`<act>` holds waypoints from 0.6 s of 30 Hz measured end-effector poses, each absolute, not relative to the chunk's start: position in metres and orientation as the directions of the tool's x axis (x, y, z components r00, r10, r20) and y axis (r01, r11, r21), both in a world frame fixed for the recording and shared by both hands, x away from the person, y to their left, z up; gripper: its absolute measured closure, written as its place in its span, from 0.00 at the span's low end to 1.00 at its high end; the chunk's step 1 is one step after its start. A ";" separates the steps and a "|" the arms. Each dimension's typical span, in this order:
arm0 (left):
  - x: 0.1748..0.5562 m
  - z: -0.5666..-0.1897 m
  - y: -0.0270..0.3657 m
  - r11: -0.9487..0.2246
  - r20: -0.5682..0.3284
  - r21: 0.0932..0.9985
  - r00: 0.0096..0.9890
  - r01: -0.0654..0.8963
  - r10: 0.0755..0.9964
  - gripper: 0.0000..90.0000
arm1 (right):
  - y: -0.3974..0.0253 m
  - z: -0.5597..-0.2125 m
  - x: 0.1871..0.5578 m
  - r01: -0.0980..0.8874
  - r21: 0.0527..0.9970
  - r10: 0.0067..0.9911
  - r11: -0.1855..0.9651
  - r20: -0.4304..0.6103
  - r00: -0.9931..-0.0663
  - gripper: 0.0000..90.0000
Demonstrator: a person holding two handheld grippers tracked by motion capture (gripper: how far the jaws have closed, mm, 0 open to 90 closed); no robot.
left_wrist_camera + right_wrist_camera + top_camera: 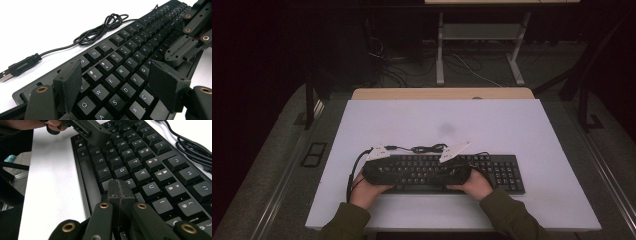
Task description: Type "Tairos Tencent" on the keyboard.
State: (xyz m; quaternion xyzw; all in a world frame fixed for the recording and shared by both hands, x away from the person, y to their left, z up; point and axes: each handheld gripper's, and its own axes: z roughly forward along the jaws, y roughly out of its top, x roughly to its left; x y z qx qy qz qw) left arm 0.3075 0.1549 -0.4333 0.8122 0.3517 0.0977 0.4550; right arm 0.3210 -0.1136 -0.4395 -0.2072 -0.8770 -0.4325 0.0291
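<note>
High view, keyboard (507, 170) on table (412, 120), 2 grippers above.

In the high view, the two grippers and the person's hands are covering the front rows of the keyboard (504, 172), and its key legends are showing too small to read. The sleeves are running off the bottom edge. In the left gripper view, the USB plug (3, 76) is being cut by the left edge. In the right gripper view, the coiled cable (192, 147) is leaving the right edge, and the pressed-together jaws are hiding keys beneath them.
</note>
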 end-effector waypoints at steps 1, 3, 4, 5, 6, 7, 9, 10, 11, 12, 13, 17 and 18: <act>0.307 -0.433 0.155 -0.339 -0.161 0.808 0.734 0.482 0.660 0.29 | -0.114 -0.439 0.321 0.390 0.749 0.339 0.536 0.232 -0.912 0.98; 0.307 -0.433 0.155 -0.338 -0.161 0.808 0.734 0.482 0.660 0.29 | -0.115 -0.439 0.322 0.394 0.752 0.339 0.529 0.238 -0.910 0.96; 0.307 -0.433 0.155 -0.337 -0.163 0.809 0.734 0.482 0.660 0.29 | -0.115 -0.438 0.322 0.397 0.753 0.338 0.525 0.243 -0.909 0.95; 0.307 -0.433 0.155 -0.336 -0.163 0.809 0.734 0.482 0.659 0.29 | -0.116 -0.438 0.322 0.398 0.755 0.338 0.522 0.245 -0.909 0.94; 0.307 -0.433 0.155 -0.335 -0.163 0.810 0.734 0.481 0.659 0.29 | -0.117 -0.438 0.322 0.401 0.757 0.340 0.516 0.249 -0.907 0.92; 0.307 -0.433 0.156 -0.337 -0.162 0.810 0.735 0.480 0.658 0.29 | -0.117 -0.438 0.323 0.399 0.762 0.338 0.510 0.249 -0.908 0.90; 0.306 -0.432 0.156 -0.335 -0.164 0.810 0.734 0.482 0.659 0.29 | -0.119 -0.437 0.324 0.407 0.765 0.337 0.500 0.261 -0.905 0.84; 0.306 -0.432 0.156 -0.337 -0.162 0.810 0.736 0.480 0.658 0.29 | -0.119 -0.437 0.324 0.407 0.769 0.339 0.492 0.261 -0.904 0.82; 0.306 -0.432 0.156 -0.337 -0.162 0.810 0.736 0.479 0.657 0.30 | -0.120 -0.436 0.325 0.412 0.771 0.341 0.486 0.267 -0.901 0.79; 0.306 -0.432 0.156 -0.339 -0.161 0.811 0.739 0.477 0.654 0.30 | -0.121 -0.436 0.325 0.413 0.774 0.341 0.480 0.269 -0.901 0.76; 0.305 -0.431 0.155 -0.336 -0.163 0.812 0.738 0.478 0.655 0.31 | -0.121 -0.436 0.325 0.416 0.776 0.343 0.474 0.272 -0.899 0.73; 0.304 -0.430 0.155 -0.341 -0.162 0.810 0.742 0.476 0.650 0.34 | -0.123 -0.435 0.327 0.420 0.784 0.347 0.457 0.278 -0.896 0.62; 0.304 -0.430 0.155 -0.345 -0.160 0.810 0.744 0.475 0.649 0.35 | -0.124 -0.435 0.327 0.425 0.785 0.350 0.450 0.283 -0.893 0.59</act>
